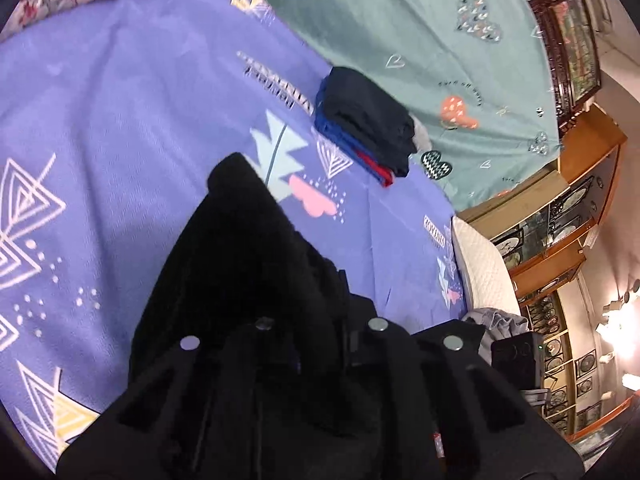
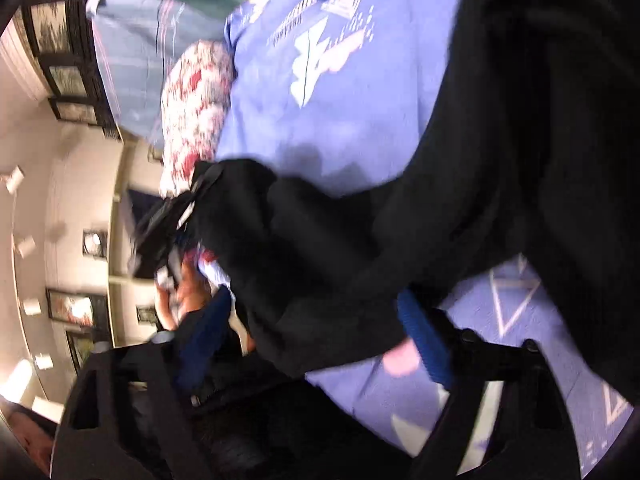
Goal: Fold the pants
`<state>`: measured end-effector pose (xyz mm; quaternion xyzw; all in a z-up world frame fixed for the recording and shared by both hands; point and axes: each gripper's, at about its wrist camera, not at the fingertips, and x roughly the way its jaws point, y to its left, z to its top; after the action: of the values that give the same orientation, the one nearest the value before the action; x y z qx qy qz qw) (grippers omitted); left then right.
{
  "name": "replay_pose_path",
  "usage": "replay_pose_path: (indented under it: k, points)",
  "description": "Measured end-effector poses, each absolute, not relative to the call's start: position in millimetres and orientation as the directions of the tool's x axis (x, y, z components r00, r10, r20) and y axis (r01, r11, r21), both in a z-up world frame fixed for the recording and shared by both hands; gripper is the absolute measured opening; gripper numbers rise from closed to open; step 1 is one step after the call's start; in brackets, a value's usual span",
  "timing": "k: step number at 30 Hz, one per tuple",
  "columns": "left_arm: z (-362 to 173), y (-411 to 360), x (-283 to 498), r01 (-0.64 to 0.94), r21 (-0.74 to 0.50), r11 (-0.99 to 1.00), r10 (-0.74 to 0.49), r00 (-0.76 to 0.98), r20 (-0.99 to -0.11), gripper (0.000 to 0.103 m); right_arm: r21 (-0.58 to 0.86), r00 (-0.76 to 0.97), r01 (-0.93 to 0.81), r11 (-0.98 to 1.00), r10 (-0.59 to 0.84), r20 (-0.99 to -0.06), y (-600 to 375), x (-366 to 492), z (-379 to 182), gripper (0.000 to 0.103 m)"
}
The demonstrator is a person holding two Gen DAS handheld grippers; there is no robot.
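The black pants (image 1: 248,264) cover the left gripper (image 1: 316,344), clamped on them. The right gripper's (image 2: 320,364) jaws stand apart around the pants. Behind the pants sits a folded pile (image 1: 368,128) on the bed (image 1: 120,120).

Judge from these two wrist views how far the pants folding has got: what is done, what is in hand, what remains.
Done: a stack of folded clothes lies on the purple bedsheet. In hand: the left gripper is shut on black pants, which drape loosely, unfolded, across the bed; the right gripper has cloth between its fingers, its grip unclear through blur. Left: flattening and folding this pair, then stacking it.
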<state>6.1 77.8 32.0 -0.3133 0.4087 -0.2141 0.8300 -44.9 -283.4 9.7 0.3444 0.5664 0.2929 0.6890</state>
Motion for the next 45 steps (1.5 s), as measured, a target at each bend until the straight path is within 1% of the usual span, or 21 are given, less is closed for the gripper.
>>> replay_pose_path:
  k: [1,4,10,12,15,17,18,20,21,22,23,26,27,28,29,30,32,35,38,42,45]
  points:
    - [35.0,79.1,2.9,0.107,-0.698,0.708,-0.612,0.586,-0.531,0.013,0.787,0.179,-0.029,0.616,0.778,-0.603,-278.9,-40.5,6.2,0.002]
    - [42.8,91.5,-3.8,0.104,-0.71,0.696,-0.602,0.623,-0.499,0.013,0.762,0.204,-0.093,0.641,0.761,-0.616,-259.9,-31.1,6.4,0.002]
    - [81.4,136.2,7.7,0.09,-0.743,0.663,-0.561,0.717,-0.414,0.013,0.742,0.415,-0.24,0.626,0.757,-0.505,-268.4,-7.6,82.4,0.002]
    - [91.0,143.1,22.5,0.078,-0.737,0.672,-0.542,0.729,-0.417,0.013,0.726,0.442,-0.256,0.638,0.745,-0.5,-265.3,16.7,102.0,0.002]
    - [103.2,155.9,72.4,0.03,-0.723,0.69,-0.499,0.744,-0.445,0.013,0.677,0.46,-0.257,0.689,0.704,-0.541,-244.5,92.4,121.9,0.002]
    - [102.0,162.9,129.5,-0.042,-0.704,0.709,-0.46,0.729,-0.507,0.015,0.652,0.476,-0.238,0.72,0.671,-0.568,-232.4,148.1,122.8,0.002]
    - [93.6,162.9,161.4,-0.084,-0.685,0.724,-0.452,0.691,-0.563,0.037,0.648,0.461,-0.217,0.73,0.662,-0.592,-226.9,181.7,115.2,0.004]
    - [50.5,163.8,236.7,-0.197,-0.63,0.751,-0.45,0.546,-0.707,0.063,0.606,0.419,-0.173,0.776,0.615,-0.668,-213.2,243.3,86.2,0.027]
    - [23.9,168.1,260.7,-0.258,-0.615,0.746,-0.451,0.483,-0.75,0.062,0.568,0.412,-0.129,0.813,0.565,-0.715,-211.4,260.7,72.0,0.038]
    - [4.1,173.7,272.4,-0.306,-0.6,0.739,-0.447,0.445,-0.776,0.062,0.493,0.421,-0.035,0.869,0.461,-0.781,-218.3,275.6,48.5,0.038]
    - [-6.8,178.9,276.1,-0.33,-0.602,0.727,-0.454,0.427,-0.782,0.06,0.462,0.437,0.002,0.887,0.415,-0.798,-221.5,278.5,39.7,0.038]
    - [8.7,189.0,258.2,-0.251,-0.62,0.743,-0.463,0.476,-0.748,0.065,0.517,0.509,-0.05,0.855,0.467,-0.723,-232.3,252.0,44.0,0.041]
    - [23.8,191.8,238.6,-0.209,-0.608,0.766,-0.448,0.505,-0.738,0.075,0.509,0.525,-0.087,0.856,0.474,-0.707,-234.7,237.8,50.9,0.047]
    - [32.3,193.6,221.3,-0.184,-0.606,0.774,-0.444,0.526,-0.726,0.08,0.502,0.537,-0.13,0.855,0.486,-0.689,-238.4,215.3,59.3,0.057]
    - [40.4,194.9,199.7,-0.172,-0.593,0.786,-0.428,0.542,-0.724,0.085,0.5,0.542,-0.158,0.852,0.498,-0.677,-243.3,195.3,64.6,0.062]
    - [46.0,197.3,175.9,-0.163,-0.577,0.801,-0.41,0.553,-0.726,0.085,0.489,0.545,-0.191,0.851,0.506,-0.669,-250.0,165.7,71.9,0.068]
    - [44.7,200.3,125.1,-0.143,-0.564,0.813,-0.41,0.546,-0.731,0.085,0.483,0.55,-0.239,0.842,0.527,-0.648,-260.7,118.5,78.8,0.069]
    - [22.2,198.6,75.7,-0.164,-0.578,0.799,-0.444,0.488,-0.752,0.084,0.421,0.602,-0.246,0.873,0.478,-0.639,-284.5,49.7,83.8,0.069]
    - [-5.4,191.8,46.3,-0.203,-0.603,0.771,-0.485,0.427,-0.763,0.083,0.332,0.682,-0.14,0.933,0.334,-0.651,-322.3,-6.0,80.4,0.069]
    - [-27.7,175.1,28.0,-0.211,-0.652,0.728,-0.544,0.401,-0.737,0.083,0.229,0.712,0.019,0.973,0.148,-0.687,-366.1,-64.5,63.1,0.069]
    - [-33.2,155.7,18.3,-0.19,-0.665,0.722,-0.58,0.358,-0.732,0.083,0.215,0.688,0.069,0.974,0.11,-0.718,-392.1,-98.9,48.8,0.069]
